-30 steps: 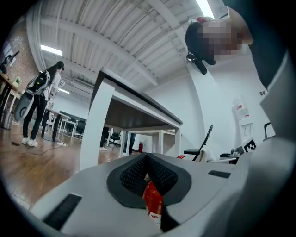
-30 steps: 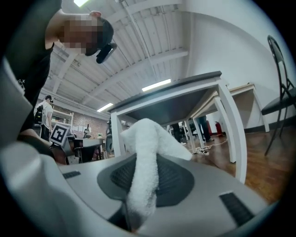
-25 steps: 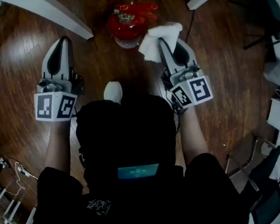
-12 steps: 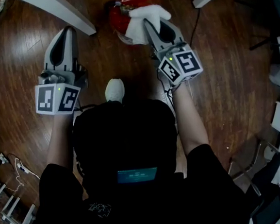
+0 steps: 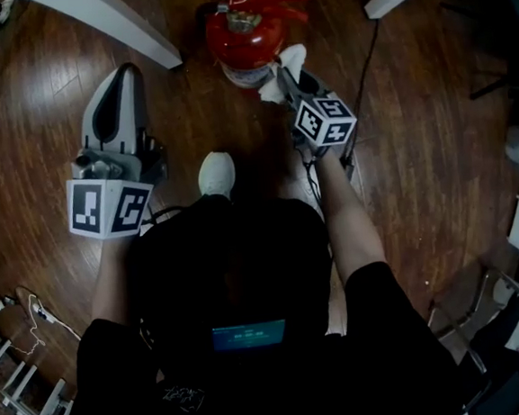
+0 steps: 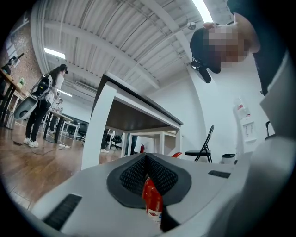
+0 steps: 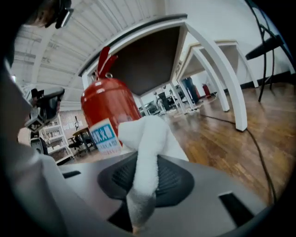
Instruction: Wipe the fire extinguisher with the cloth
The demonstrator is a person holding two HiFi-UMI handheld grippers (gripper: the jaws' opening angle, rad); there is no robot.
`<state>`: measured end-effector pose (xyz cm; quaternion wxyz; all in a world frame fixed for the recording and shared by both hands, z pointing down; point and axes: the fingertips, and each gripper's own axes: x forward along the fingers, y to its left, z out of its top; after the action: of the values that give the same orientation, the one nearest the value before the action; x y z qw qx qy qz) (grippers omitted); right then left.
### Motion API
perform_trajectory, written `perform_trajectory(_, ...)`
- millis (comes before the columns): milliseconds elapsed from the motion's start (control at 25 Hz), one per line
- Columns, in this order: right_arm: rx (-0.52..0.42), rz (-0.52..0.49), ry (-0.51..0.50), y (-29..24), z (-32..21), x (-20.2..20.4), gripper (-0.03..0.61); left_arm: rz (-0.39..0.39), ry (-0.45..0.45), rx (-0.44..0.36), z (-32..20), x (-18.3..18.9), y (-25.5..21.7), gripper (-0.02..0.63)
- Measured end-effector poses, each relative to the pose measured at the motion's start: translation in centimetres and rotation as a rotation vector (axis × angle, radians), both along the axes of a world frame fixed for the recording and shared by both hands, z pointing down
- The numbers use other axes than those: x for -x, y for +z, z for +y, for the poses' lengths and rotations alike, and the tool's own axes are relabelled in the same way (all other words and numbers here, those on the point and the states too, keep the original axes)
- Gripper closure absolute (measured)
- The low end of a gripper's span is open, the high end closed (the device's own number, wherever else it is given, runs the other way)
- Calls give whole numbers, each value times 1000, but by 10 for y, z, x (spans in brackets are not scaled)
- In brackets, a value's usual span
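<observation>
Down on the wooden floor (image 5: 45, 130) the red fire extinguisher (image 5: 246, 33) is seen standing upright, just beside a white table leg (image 5: 108, 21) and ahead of the person's pale shoe (image 5: 216, 171). The white cloth (image 5: 288, 64) is clamped in the right gripper (image 5: 286, 78). Its jaws are closed on a rolled fold of the fabric, and the loose end is bunched out past the tips. In the head view the cloth is laid against the lower right side of the extinguisher's body. In the right gripper view it is seen overlapping the blue-and-white label (image 7: 104, 136) on the red cylinder, though firm contact cannot be confirmed from either view.

The left gripper (image 5: 124, 74) is held well apart from the extinguisher, out to its left and nearer the person, and nothing is gripped in it. Its jaws are brought together at the tips — only a thin slit is left lower down, through which a sliver of the red cylinder is glimpsed. A black cable (image 5: 367, 48) is trailed across the floor to the right of the extinguisher.
</observation>
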<state>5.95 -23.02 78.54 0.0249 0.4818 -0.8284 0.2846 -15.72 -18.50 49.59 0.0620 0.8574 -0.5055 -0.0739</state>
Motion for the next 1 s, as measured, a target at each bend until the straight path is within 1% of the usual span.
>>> perform_trajectory(80, 35, 8, -18, 16, 3, 1, 468, -7, 5, -3, 1, -1, 0, 614)
perform_trajectory(160, -4, 2, -23, -1, 5, -3, 469, -3, 5, -1, 2, 0, 0, 614)
perform_trajectory(240, -102, -18, -18, -44, 10, -11, 469, 1, 0, 2, 3, 2, 1, 614)
perform_trajectory(360, -298, -46, -40, -137, 24, -15, 469, -5, -5, 11, 4, 2, 2, 614)
perform_trajectory(440, -416, -46, -86, -193, 37, -4, 468, -8, 3, 9, 4, -2, 2, 614)
perform_trajectory(480, -461, -36, -114, -213, 42, 6, 468, -9, 6, 6, 4, -5, 1, 614)
perform_trajectory(560, -513, 1, -164, -233, 45, 28, 468, -13, 11, 2, 5, -9, 1, 614)
perform_trajectory(680, -509, 40, -197, -229, 39, 52, 468, -24, 23, 1, 7, -17, 1, 614)
perform_trajectory(800, -469, 68, -228, -203, 38, 68, 469, -24, 28, 4, 9, -22, 1, 614)
perform_trajectory(920, -439, 61, -244, -173, 44, 73, 469, -15, 25, 5, 8, -22, 1, 614)
perform_trajectory(1000, -412, 91, -260, -153, 45, 74, 469, -8, 25, 2, 6, -21, 1, 614)
